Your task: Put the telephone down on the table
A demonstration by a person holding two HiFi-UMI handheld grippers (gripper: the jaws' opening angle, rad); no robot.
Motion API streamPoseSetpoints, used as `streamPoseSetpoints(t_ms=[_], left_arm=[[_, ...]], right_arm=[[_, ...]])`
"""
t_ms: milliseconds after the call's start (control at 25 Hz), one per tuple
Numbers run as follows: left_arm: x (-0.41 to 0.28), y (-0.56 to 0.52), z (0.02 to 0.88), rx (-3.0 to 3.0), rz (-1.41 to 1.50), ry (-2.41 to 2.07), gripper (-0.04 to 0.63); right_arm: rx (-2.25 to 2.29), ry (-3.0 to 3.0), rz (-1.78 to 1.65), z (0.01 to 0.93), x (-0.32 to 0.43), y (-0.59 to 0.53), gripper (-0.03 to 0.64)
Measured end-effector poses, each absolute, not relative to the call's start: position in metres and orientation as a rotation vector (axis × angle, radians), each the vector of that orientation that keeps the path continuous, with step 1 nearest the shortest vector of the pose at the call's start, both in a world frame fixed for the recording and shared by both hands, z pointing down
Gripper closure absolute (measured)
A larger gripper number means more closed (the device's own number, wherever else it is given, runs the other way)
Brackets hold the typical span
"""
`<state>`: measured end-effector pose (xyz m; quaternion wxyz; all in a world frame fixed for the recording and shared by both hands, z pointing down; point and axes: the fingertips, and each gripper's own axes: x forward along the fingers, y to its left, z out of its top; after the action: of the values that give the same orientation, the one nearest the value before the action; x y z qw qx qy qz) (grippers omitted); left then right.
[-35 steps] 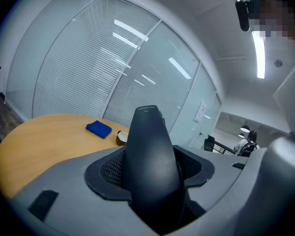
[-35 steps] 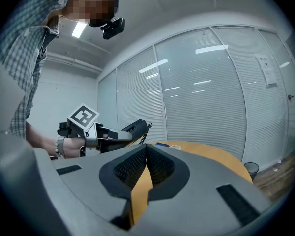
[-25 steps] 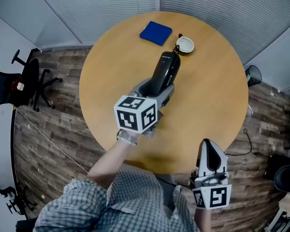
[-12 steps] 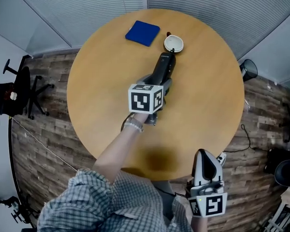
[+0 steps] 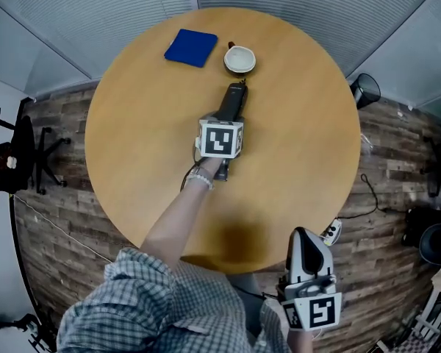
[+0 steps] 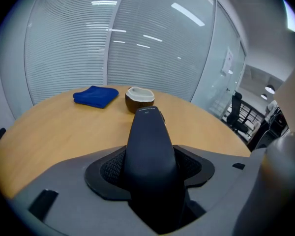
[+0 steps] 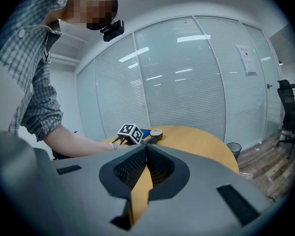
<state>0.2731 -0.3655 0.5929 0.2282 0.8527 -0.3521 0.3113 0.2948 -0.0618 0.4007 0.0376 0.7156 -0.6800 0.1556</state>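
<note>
The black telephone handset (image 5: 232, 101) sits lengthwise between the jaws of my left gripper (image 5: 230, 115), which is shut on it over the middle of the round wooden table (image 5: 132, 138). In the left gripper view the handset (image 6: 150, 141) fills the gap between the pads and its far end points at the bowl; whether it touches the tabletop I cannot tell. My right gripper (image 5: 307, 240) hangs off the table's near edge, by the person's body. Its jaws (image 7: 146, 149) are shut with nothing in them.
A blue cloth (image 5: 191, 48) and a small bowl (image 5: 239, 59), brown outside and white inside, lie at the table's far side, just beyond the handset. A black bin (image 5: 364, 90) and a power strip (image 5: 331, 232) are on the wooden floor to the right. An office chair (image 5: 15, 149) stands at the left.
The left gripper has gone down and away from me with the handset, close to the tabletop and nearer the bowl. The right gripper has shifted only slightly.
</note>
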Motion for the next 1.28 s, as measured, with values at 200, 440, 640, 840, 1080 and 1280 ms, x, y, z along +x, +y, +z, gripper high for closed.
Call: streamPoseSetpoints(t_ms=[200,440,640,840,1080,1280], left_arm=[[0.276,-0.359,0.602,2.387,1.001,-0.993,0.314],[0.282,-0.36,0.617,2.41,1.023,-0.943,0.313],[0.286,-0.356,0.617,2.45,1.033,-0.886,0.28],[0.285,-0.351,0.612,2.455,0.987,-0.845,0.258],[0.259,-0.336,0.58,2.481,0.874,-0.866,0.258],[0.233,-0.318,0.534,2.562,0.722,-0.889,0.346]], right_arm=[[2.214,-2.068,0.484,0.403,0.299,-0.057,0.606],[2.215,-2.059,0.489,0.404,0.297,-0.056,0.606],[2.202,-2.087,0.49,0.401,0.288,-0.057,0.606],[2.195,-2.088,0.48,0.4,0.282,-0.056,0.606],[2.172,-2.118,0.449,0.394,0.265,-0.06,0.606],[2.141,-2.172,0.396,0.384,0.252,-0.071,0.606]])
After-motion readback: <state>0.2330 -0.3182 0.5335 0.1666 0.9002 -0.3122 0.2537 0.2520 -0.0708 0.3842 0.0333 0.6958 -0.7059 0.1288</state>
